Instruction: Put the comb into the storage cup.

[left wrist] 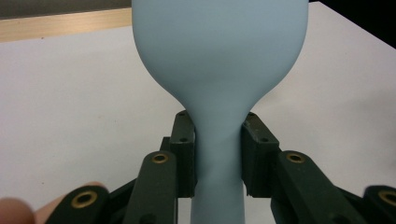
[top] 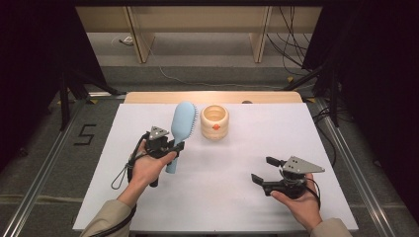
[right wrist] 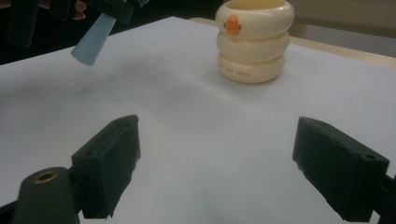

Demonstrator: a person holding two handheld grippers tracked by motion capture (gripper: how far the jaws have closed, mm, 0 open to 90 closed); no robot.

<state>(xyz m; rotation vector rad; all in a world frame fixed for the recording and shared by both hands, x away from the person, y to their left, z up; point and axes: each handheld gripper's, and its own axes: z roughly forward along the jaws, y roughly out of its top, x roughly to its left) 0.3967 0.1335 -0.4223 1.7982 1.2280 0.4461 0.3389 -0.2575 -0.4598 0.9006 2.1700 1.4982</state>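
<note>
Black jaws of our left gripper [left wrist: 218,154] pinched the blue hairbrush [left wrist: 219,70] by its neck, lifted over the white table [top: 237,187] just beside the cream cup [top: 214,122]. Our right gripper [right wrist: 217,163] waited spread and empty; grasping seemed done, placing remained.

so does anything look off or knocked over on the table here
Nothing stands out. The cream cup stands upright on the white table, and the blue hairbrush is clamped at its handle by the left gripper. No spills or damage show.
</note>
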